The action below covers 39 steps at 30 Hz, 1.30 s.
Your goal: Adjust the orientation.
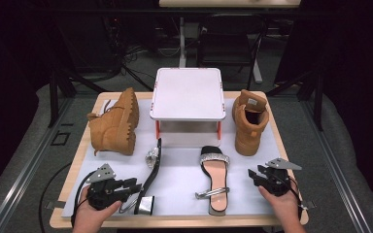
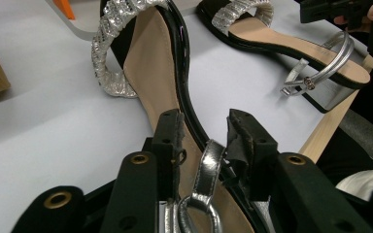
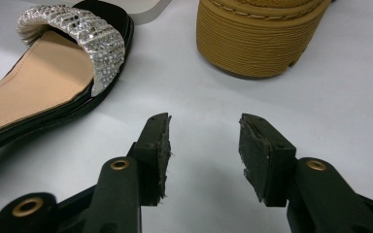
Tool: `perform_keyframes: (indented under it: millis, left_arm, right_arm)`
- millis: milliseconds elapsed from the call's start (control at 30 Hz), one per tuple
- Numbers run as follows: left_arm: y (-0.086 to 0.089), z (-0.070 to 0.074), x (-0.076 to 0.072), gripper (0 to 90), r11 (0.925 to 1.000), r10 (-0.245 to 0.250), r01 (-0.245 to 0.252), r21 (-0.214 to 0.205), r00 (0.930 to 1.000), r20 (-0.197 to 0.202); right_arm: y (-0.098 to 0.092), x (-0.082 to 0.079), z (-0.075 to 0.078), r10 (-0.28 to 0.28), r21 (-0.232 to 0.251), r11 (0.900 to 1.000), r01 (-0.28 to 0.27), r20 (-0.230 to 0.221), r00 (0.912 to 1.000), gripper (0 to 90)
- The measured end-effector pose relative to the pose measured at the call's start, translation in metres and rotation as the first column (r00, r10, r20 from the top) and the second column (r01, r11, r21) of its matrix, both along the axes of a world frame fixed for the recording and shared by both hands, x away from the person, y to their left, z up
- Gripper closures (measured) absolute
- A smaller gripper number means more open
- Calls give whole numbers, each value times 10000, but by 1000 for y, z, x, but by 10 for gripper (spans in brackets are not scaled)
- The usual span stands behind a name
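While a person's two hands reach in from the near edge of a white-covered table [image 1: 184, 194], shoes lie spread around a white raised stand [image 1: 188, 94] at the far middle.

At the far left, a tan boot [image 1: 114, 124] lies tipped on its side. At the near left, the left gripper [image 1: 132, 187] points right at a black heeled sandal [image 1: 151, 174], which lies on its edge with its silver block heel nearest the person and its glittery toe band farther away. In the left gripper view, the sandal's heel end and silver ankle strap [image 2: 209, 167] sit between the two black jaws, which are part-way apart. The left pad seems to touch the insole edge; I cannot tell whether the right pad touches the sole.

Right of centre, the matching sandal [image 1: 216, 179] lies flat, sole down. At the far right, a second tan boot [image 1: 249, 124] stands upright. At the near right, the right gripper [image 1: 252, 175] rests with jaws spread and nothing between them, just right of the flat sandal.

Likely risks: the left jaws may catch only the loose strap, so the sandal swings or drops when lifted. The glossy edge could also slip between the pads, letting the sandal twist out.
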State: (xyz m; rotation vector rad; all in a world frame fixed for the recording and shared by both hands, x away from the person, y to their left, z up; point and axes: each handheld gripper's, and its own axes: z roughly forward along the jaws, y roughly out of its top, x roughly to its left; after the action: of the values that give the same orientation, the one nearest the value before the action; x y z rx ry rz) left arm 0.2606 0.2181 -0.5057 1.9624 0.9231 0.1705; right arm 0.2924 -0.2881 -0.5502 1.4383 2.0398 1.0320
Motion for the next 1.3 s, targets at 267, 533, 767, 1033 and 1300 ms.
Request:
perform_keyframes:
  millis: [267,533,767,1033,1300]
  left_arm:
    - [-1,0,0,785,9997,-200,198,-126,9997,-152]
    - [0,1,0,898,10000,-55,55,7,10000,54]
    - [4,0,2,795,9982,-136,111,-595,9990,-422]
    - [-1,-8,4,662,9999,-125,116,-127,9969,-775]
    - [-4,-7,3,784,9988,-450,434,-243,9963,-738]
  right_arm:
    - [0,0,0,-30,66,10000,30,34,10000,544]
    - [-1,0,0,-20,89,10000,19,42,10000,544]
    - [-2,0,0,-52,180,9998,51,44,10000,538]
    - [-2,0,0,-87,163,9998,87,-9,10000,537]
    - [-3,0,0,-137,235,9996,137,28,9999,537]
